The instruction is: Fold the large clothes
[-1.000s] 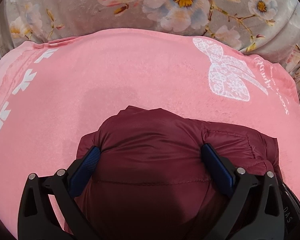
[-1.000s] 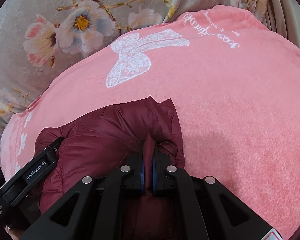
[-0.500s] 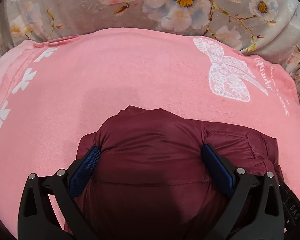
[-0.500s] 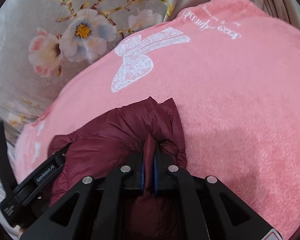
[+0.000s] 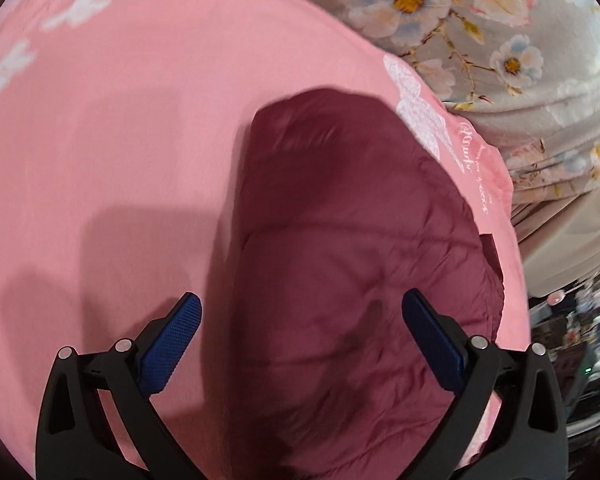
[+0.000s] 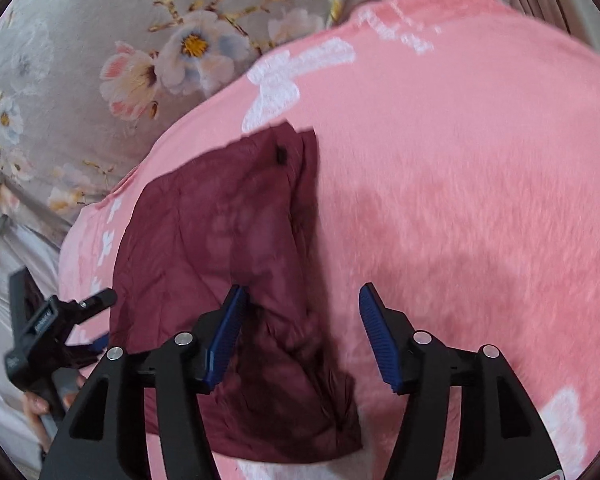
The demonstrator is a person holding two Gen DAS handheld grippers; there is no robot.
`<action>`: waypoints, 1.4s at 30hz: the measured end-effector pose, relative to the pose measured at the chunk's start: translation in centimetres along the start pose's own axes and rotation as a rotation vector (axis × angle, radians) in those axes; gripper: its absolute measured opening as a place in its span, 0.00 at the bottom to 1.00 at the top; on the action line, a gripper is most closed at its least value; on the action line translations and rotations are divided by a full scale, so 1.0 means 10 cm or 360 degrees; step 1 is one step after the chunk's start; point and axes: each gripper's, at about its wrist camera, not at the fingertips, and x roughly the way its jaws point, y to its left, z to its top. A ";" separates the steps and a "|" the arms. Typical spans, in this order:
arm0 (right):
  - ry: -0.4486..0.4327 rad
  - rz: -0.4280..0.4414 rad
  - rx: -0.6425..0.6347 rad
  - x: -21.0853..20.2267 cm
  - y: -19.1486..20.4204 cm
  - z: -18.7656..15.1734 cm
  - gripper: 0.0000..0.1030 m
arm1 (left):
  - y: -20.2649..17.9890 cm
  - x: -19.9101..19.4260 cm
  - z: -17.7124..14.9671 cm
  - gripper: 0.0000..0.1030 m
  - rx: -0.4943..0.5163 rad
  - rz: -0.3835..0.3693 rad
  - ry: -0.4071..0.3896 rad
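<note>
**Both grippers let go of the folded jacket**

A second earlier the right gripper (image 6: pixel 302 336) had been pinched tight on a ridge of the maroon puffer jacket (image 6: pixel 228 240), and the left gripper (image 5: pixel 300 344) had straddled the bundle with its blue pads against the fabric on either side. At this moment neither held anything. The right gripper's jaws were opening, already well apart, with the jacket's near edge lying under and between them but no pad pressing on it. The left gripper's jaws stood wide, its left pad (image 5: pixel 172 344) over bare blanket and its right pad over the jacket, both clear of the cloth.

Both views had also shifted. The jacket, earlier filling the bottom of each picture, now showed as a longer, flatter shape farther out, and motion blur smeared the fabric. From the right wrist view the left gripper appeared off to the jacket's far side, near the blanket's edge, with fingers (image 6: pixel 36 404) of the person's hand visible below it.

The jacket lay on the pink blanket (image 5: pixel 100 140), close to the white butterfly print (image 6: pixel 276 84), with the grey floral bedding (image 6: pixel 80 40) beyond. It rested as a compact, puffy block with one visible snap near its far corner.

The release probably marked the end of a fold. The padding might spring back, so a pressing pass or another fold could yet be needed.
</note>
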 end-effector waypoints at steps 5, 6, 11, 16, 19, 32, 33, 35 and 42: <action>0.0083 0.0192 0.0126 0.07 -0.07 -0.16 0.31 | 0.01 0.00 -0.17 0.78 0.0012 -0.0028 0.0048; 0.0082 0.0205 0.0134 0.04 -0.05 -0.19 0.27 | -0.02 -0.01 -0.18 0.70 0.0039 -0.0060 0.0074; 0.0067 0.0228 0.0122 -0.29 0.10 -0.35 0.17 | -0.03 -0.29 -0.33 0.50 0.0123 -0.0094 0.0118; 0.0140 0.0202 0.0065 -0.69 0.21 -0.77 0.22 | 0.10 -0.63 -0.67 0.45 0.0177 -0.0183 0.0200; 0.0153 0.0188 0.0065 -0.77 0.21 -0.95 0.39 | 0.19 -0.71 -0.83 0.50 0.0199 -0.0156 0.0208; 0.0127 0.0271 0.0190 -0.44 0.17 -0.95 0.77 | 0.20 -0.46 -0.84 0.88 0.0075 -0.0133 0.0163; 0.0125 0.0277 0.0182 -0.44 0.17 -0.95 0.77 | 0.20 -0.44 -0.85 0.89 0.0064 -0.0129 0.0160; 0.0121 0.0292 0.0163 -0.41 0.18 -0.95 0.78 | 0.13 -0.40 -0.84 0.91 0.0083 -0.0102 0.0136; 0.0123 0.0388 0.0143 -0.33 0.22 -0.93 0.66 | -0.19 -0.42 -0.89 0.87 0.0229 0.0019 0.0086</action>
